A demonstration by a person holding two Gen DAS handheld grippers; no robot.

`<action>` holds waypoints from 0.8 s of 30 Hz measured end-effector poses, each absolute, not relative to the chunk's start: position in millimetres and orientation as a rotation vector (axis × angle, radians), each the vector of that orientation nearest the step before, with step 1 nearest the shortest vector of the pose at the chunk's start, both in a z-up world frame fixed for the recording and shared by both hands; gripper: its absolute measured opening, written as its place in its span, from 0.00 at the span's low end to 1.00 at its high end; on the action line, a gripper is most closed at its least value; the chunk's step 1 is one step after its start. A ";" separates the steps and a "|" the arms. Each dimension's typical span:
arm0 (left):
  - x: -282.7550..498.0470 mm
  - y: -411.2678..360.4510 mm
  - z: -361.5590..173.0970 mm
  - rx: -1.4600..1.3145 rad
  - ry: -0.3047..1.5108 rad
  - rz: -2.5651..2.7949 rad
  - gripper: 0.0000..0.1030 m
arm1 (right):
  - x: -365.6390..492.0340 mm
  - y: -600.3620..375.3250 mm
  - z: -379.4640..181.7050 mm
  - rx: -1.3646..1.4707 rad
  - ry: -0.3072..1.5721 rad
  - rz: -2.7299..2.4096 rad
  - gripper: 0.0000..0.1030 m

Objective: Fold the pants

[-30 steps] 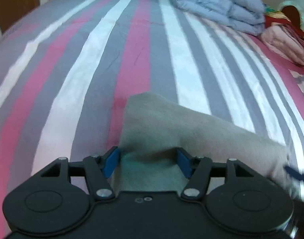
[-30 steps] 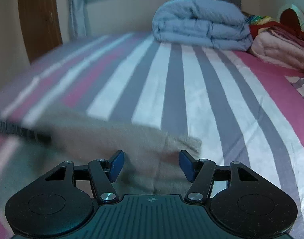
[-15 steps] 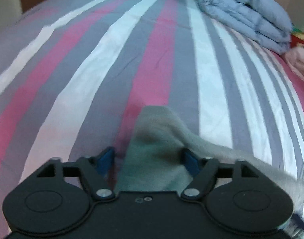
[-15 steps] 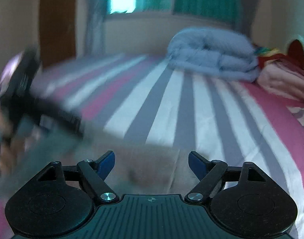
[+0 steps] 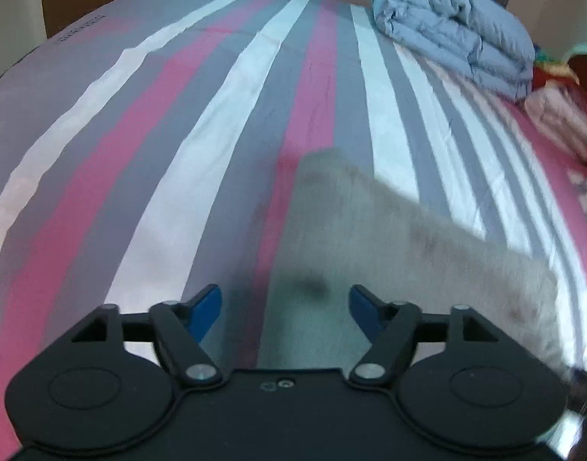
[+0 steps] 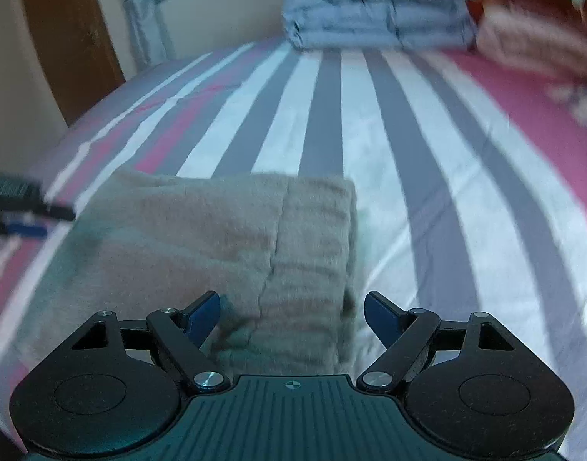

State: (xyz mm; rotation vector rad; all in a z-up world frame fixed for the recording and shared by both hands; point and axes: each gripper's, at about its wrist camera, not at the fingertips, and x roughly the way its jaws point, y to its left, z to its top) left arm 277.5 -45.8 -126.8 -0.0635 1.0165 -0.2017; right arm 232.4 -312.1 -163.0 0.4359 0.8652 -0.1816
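Pants: beige fleece pants [image 6: 216,246] lie folded into a thick rectangle on the near part of the striped bedsheet [image 5: 201,123]; the ribbed waistband [image 6: 312,253] runs along the right edge in the right wrist view; in the left wrist view the bundle stretches from the near centre off to the right, its far corner on a pink stripe
Left gripper: left gripper [image 5: 285,307] hovers over the left end of the bundle; its jaws have just been opening, then eased in a little; blue pads [image 5: 207,305] stand apart, the left one over bare sheet, and no cloth is pinched
Right gripper: right gripper [image 6: 292,317] hangs above the waistband end; its jaws have just been opening and stand wide, straddling the waistband without pressing it
Stage: judged a release after a fold; both grippers free of the fabric
Risk, spring-back: thick fleece may lift or creep open once unweighted; the top layer could slide off square
Risk, snag: a pad pulled away low could catch the pile and drag the edge askew
Risk, next grasp: a pinch taken too shallow may lift only the top layer and undo the fold
Surroundings: folded blue duvet [image 6: 374,7] and pink bedding [image 5: 562,126] at the far right, well apart from the pants
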 end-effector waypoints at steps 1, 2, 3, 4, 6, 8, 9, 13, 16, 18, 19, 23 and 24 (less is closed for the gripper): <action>271.1 -48.0 -129.1 -0.039 1.014 -0.195 0.66 | 229.1 -315.6 -164.5 0.490 0.874 -0.178 0.79; 266.7 -50.1 -132.3 -0.018 1.018 -0.195 0.66 | 228.3 -317.0 -167.0 0.518 0.881 -0.180 0.79; 262.9 -51.2 -137.4 -0.012 1.028 -0.204 0.66 | 227.5 -319.6 -169.0 0.538 0.884 -0.181 0.79; 260.1 -51.3 -141.8 -0.019 1.035 -0.209 0.67 | 227.2 -322.6 -170.1 0.559 0.885 -0.176 0.79; 258.7 -51.9 -146.1 -0.025 1.031 -0.207 0.70 | 226.5 -331.6 -172.6 0.642 0.899 -0.171 0.79; 259.7 -52.6 -149.4 -0.025 1.026 -0.211 0.75 | 225.8 -339.9 -176.9 0.713 0.899 -0.179 0.79; 261.2 -52.1 -152.0 -0.031 1.032 -0.210 0.77 | 225.8 -340.8 -179.5 0.726 0.899 -0.180 0.79; 264.1 -48.2 -160.2 -0.084 1.050 -0.233 0.79 | 231.4 -345.3 -190.6 0.794 0.892 -0.170 0.79; 264.9 -52.5 -162.4 -0.092 1.053 -0.271 0.66 | 235.9 -346.6 -192.3 0.821 0.892 -0.155 0.79; 263.8 -59.4 -160.2 -0.088 1.051 -0.296 0.59 | 238.6 -345.4 -191.6 0.827 0.894 -0.146 0.79; 263.3 -63.1 -159.2 -0.083 1.049 -0.289 0.58 | 239.9 -344.8 -190.3 0.820 0.896 -0.136 0.79; 259.6 -65.8 -158.0 -0.070 1.034 -0.295 0.57 | 239.4 -348.2 -187.4 0.815 0.891 -0.130 0.69; 259.5 -65.1 -158.4 -0.067 1.035 -0.301 0.58 | 237.1 -346.8 -189.5 0.810 0.890 -0.122 0.68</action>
